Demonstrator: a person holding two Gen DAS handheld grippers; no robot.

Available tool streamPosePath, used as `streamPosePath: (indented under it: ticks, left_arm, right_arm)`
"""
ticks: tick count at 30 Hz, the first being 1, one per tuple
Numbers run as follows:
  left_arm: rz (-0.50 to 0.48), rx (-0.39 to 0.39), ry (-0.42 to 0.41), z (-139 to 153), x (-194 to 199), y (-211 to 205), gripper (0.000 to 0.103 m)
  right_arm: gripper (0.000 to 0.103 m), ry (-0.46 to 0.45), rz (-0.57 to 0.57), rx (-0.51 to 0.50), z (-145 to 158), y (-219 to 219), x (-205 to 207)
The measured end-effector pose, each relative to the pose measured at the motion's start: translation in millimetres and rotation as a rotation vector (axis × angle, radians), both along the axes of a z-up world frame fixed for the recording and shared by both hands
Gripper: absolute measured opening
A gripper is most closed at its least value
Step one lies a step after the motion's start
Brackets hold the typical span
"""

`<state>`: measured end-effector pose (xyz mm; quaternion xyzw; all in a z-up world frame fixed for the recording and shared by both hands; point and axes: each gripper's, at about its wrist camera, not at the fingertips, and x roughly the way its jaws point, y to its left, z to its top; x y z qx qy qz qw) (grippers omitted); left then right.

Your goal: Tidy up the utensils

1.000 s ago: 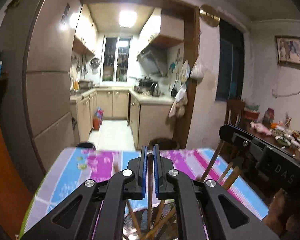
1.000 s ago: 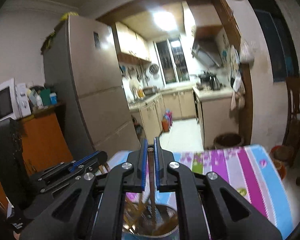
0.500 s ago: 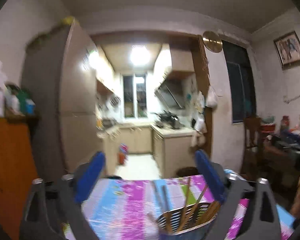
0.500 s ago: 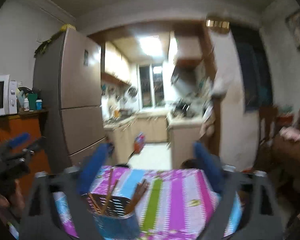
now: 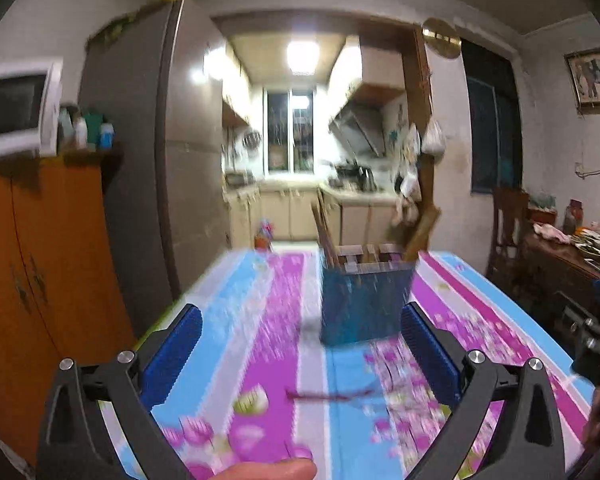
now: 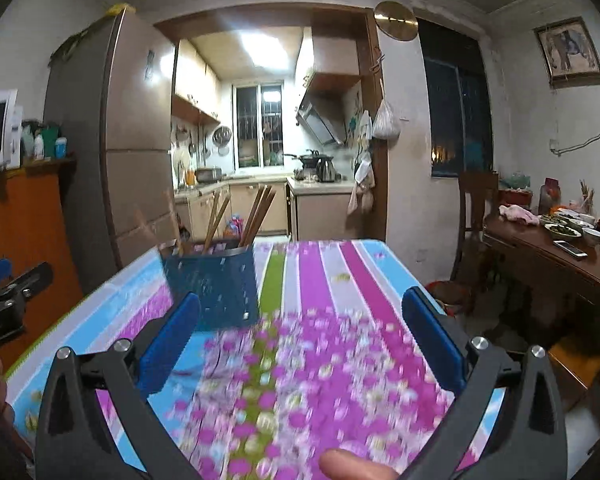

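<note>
A blue perforated utensil holder (image 5: 364, 300) (image 6: 216, 284) stands on the striped floral tablecloth (image 5: 268, 340) (image 6: 340, 280). Several wooden chopsticks (image 5: 326, 236) (image 6: 260, 212) stick up out of it. One dark chopstick (image 5: 328, 395) lies flat on the cloth in front of the holder. My left gripper (image 5: 300, 356) is open and empty, drawn back from the holder, which is just left of its right pad. My right gripper (image 6: 300, 344) is open and empty too, with the holder ahead near its left pad. Each gripper shows at the edge of the other's view.
An orange cabinet (image 5: 40, 272) with a microwave (image 5: 16, 112) and a tall fridge (image 5: 148, 160) stand left of the table. A wooden dining table (image 6: 560, 256) with dishes and a chair (image 6: 476, 208) are to the right. A fingertip (image 5: 276, 470) shows at the bottom.
Both grippers were shut on chopsticks right over the holder; both have opened wide, pulled back and come lower. The holder now stands farther ahead.
</note>
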<state>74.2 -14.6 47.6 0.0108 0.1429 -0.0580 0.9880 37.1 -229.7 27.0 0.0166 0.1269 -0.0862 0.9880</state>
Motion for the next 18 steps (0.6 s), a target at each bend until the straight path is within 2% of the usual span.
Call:
streamPosePath:
  ticks: [3,10,18]
  left_arm:
    - [0.019,0.038,0.053,-13.8,-2.9,-2.0,0.099]
    - [0.027,0.083,0.079,-25.0,-10.1,-8.0,0.099]
    - [0.02,0.077,0.092,-25.5,-13.5,-11.4,0.099]
  right_arm:
    - [0.098,0.009,-0.004,-0.017,-2.7,17.5,-10.3]
    - [0.098,-0.017,-0.004,-0.074,2.0,33.6,-22.3]
    - [0.098,0.01,0.006,-0.058,-3.8,31.0,-26.0]
